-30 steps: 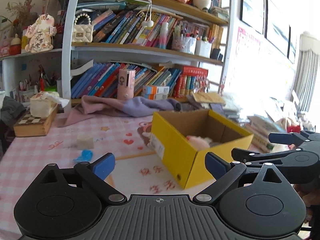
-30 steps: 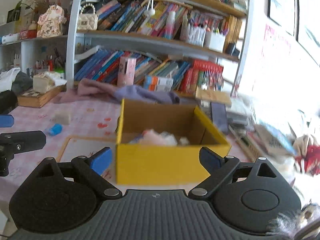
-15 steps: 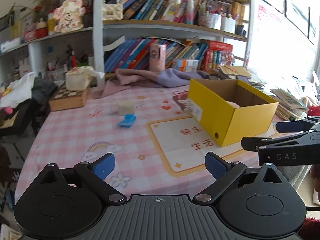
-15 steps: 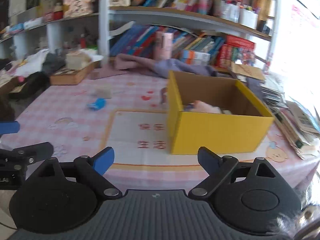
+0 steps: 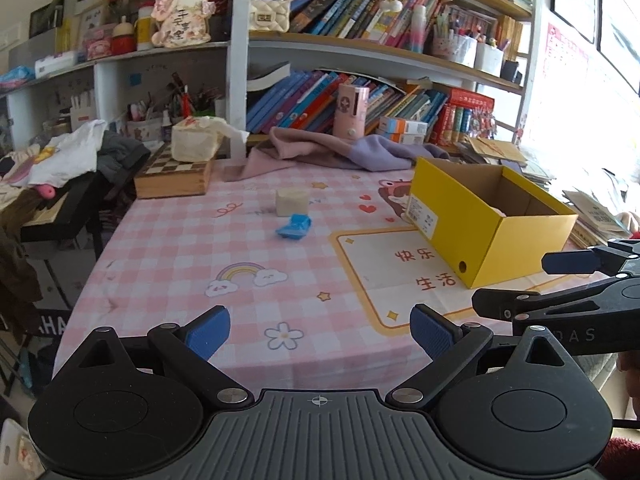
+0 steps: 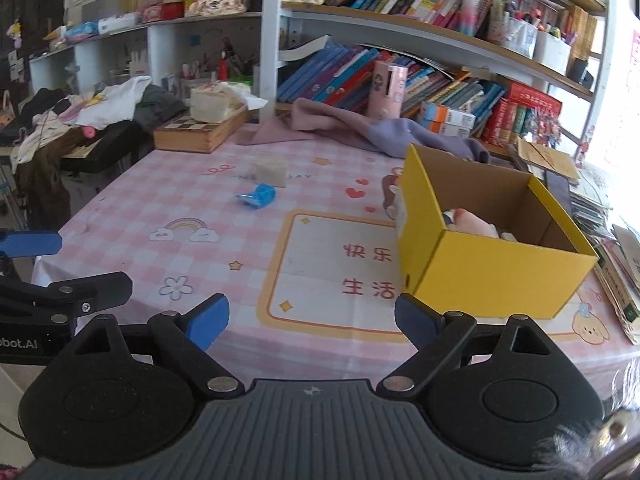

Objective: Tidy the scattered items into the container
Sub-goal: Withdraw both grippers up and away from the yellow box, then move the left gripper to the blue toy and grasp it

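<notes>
Withdrawal from yellow box [image 6: 492, 256] noted against a second ago: both views now back at near tabletop [image 5: 192, 248] edge. Left gripper [image 5: 320, 330] jaws wide open, empty; right gripper [image 6: 310, 318] jaws likewise open, empty. Pink item inside box at right. Blue item [image 5: 294, 227] and pale block [image 5: 291, 201] loose, centre-far, well apart from box. Judged: next pickup pending.

Yellow box [image 5: 516, 236], blue item [image 5: 294, 228], cream block [image 5: 291, 202], pink checked tablecloth [image 5: 180, 248], checkerboard-topped wooden case [image 5: 174, 174]
</notes>
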